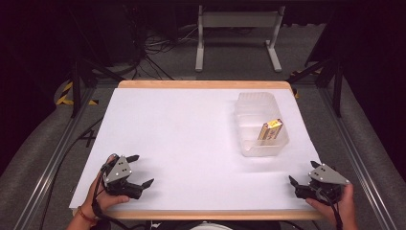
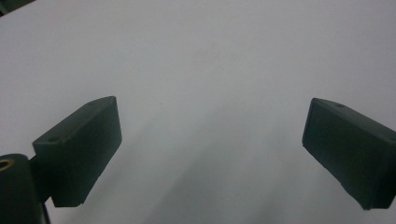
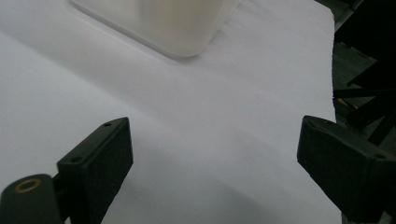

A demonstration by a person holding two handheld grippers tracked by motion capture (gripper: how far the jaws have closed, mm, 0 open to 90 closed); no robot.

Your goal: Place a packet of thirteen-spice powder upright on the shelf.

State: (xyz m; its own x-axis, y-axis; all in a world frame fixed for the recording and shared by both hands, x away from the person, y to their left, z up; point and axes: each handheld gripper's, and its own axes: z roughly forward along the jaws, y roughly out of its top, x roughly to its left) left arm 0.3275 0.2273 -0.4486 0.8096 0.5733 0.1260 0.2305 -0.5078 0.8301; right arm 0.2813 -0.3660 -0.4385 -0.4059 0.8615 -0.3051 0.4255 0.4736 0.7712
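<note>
A: Where are the two claws at this moment?

B: Both rest on the near edge of the counter (image 1: 191, 124), which is covered in white. The left claw (image 1: 143, 170) is at the near left corner and the right claw (image 1: 302, 173) is at the near right corner. They are well apart from each other.

A: Are they holding something?

B: No. Each claw has its jaws spread wide, with nothing but the white surface between them.

A: And the nearest thing to them?

B: A clear plastic container (image 1: 249, 146) stands on the right half of the counter, beyond the right claw and apart from it. Inside it, near the front right, a yellow and dark battery pack (image 1: 270, 130) leans tilted. In the right gripper view one rounded corner of the container (image 3: 187, 44) shows ahead.

A: Does something block the way?

B: Between the right claw and the container the counter is bare. Behind the counter, on the floor, there are cables (image 1: 158, 45) and a grey metal stand (image 1: 237, 33).
</note>
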